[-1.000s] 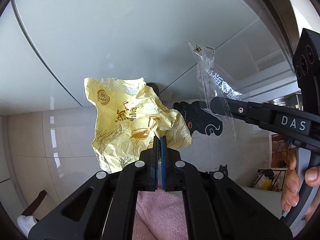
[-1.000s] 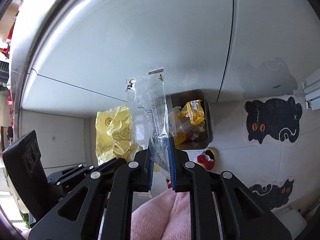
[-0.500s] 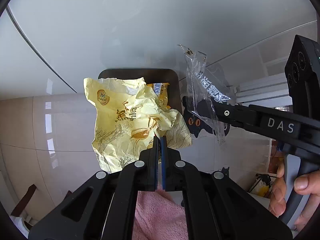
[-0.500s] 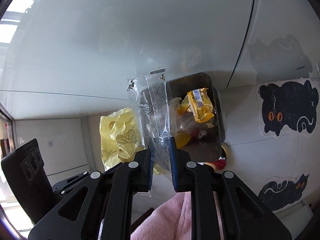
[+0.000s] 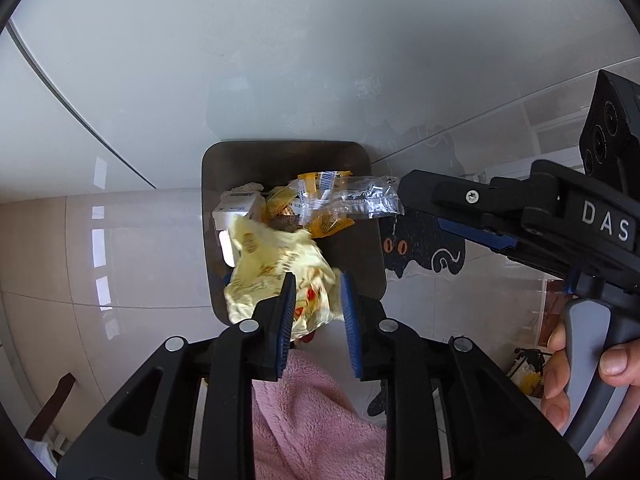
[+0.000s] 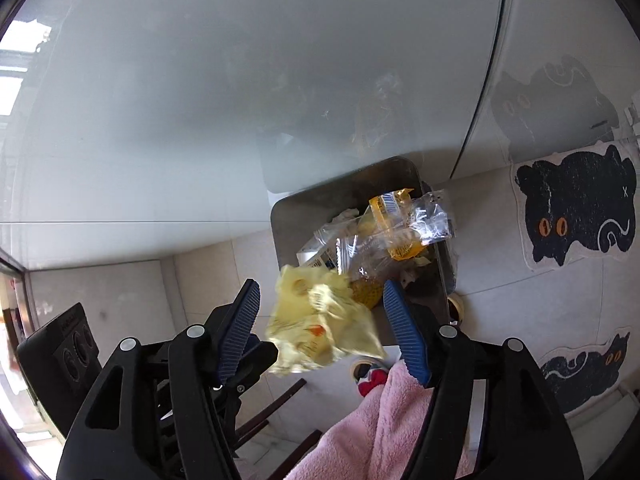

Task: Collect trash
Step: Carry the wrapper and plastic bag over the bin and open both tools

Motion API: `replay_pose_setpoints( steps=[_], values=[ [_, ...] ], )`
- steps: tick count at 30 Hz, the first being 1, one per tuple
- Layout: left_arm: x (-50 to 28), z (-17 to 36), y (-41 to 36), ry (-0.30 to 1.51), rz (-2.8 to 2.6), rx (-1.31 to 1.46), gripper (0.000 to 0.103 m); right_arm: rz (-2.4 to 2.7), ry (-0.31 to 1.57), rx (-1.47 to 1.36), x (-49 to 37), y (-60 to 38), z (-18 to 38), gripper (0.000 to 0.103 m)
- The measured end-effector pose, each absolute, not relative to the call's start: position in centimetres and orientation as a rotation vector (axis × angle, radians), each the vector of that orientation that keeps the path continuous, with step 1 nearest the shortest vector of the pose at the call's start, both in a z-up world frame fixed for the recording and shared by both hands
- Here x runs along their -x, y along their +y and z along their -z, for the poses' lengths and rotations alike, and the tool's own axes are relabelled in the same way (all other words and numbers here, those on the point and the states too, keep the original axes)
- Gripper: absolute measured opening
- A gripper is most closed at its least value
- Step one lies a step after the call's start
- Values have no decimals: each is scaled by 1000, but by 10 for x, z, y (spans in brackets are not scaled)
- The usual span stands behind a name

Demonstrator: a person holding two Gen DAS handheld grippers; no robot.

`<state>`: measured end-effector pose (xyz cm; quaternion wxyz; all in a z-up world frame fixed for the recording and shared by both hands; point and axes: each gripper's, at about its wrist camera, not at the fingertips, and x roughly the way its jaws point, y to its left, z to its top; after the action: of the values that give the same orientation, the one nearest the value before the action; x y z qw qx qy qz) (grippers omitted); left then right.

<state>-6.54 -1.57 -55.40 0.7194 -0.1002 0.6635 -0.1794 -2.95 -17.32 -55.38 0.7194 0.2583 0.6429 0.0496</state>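
**A:** What does the left wrist view show?

**B:** The left gripper (image 5: pixel 318 292) has its blue-padded fingers spread apart, and the crumpled yellow wrapper (image 5: pixel 276 268) sits blurred just past them, over the near part of the dark bin (image 5: pixel 368 248). I cannot tell whether a pad touches it. The bin stands on the pale tiled floor (image 5: pixel 120 248), against a white glossy panel (image 5: pixel 280 60).

**A:** And inside the bin?

**B:** A white carton (image 5: pixel 236 208), orange snack packets (image 5: pixel 320 184), and a clear plastic wrapper (image 5: pixel 360 200) lying across the far right side. The right gripper (image 5: pixel 404 200) reaches in from the right, its tip at the end of that clear wrapper; from here I cannot tell how its fingers stand. A hand (image 5: pixel 588 380) grips its grey handle. A black cat-shaped mat (image 5: pixel 424 248) lies right of the bin, and a pink fleece sleeve (image 5: pixel 312 412) fills the bottom.

**A:** Now the right wrist view?

**B:** The right gripper (image 6: pixel 320 300) is wide apart and holds nothing. The clear plastic wrapper (image 6: pixel 400 236) rests on the trash in the bin (image 6: pixel 288 220), beyond the fingers. The yellow wrapper (image 6: pixel 320 320) appears between the fingers in the frame, blurred, over the bin's near edge. The left gripper (image 6: pixel 248 352) is low left, partly hidden. Two cat mats show on the right, the larger one (image 6: pixel 576 204) above the smaller (image 6: pixel 588 364).
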Motion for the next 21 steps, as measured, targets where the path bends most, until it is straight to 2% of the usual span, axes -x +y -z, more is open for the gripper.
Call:
replay_pose_setpoints(
  steps=[4,5,7,10,14,21],
  values=[
    [64,541,-8,1450,402,224,54,-77,1398,-586,32,-177,540,87],
    [65,536,-7,1442,404,225,57,-70,1393,-590,33,-179,538,94],
    [68,526,-2,1431,409,226,66,-55,1386,-601,35,-181,531,100],
    [69,511,6,1420,413,230,72,-44,1374,-595,39,-179,515,100],
    [73,487,15,1394,415,231,73,-45,1349,-579,47,-175,487,100],
    [82,412,27,1293,421,204,79,-66,1268,-551,66,-174,415,100]
  ],
)
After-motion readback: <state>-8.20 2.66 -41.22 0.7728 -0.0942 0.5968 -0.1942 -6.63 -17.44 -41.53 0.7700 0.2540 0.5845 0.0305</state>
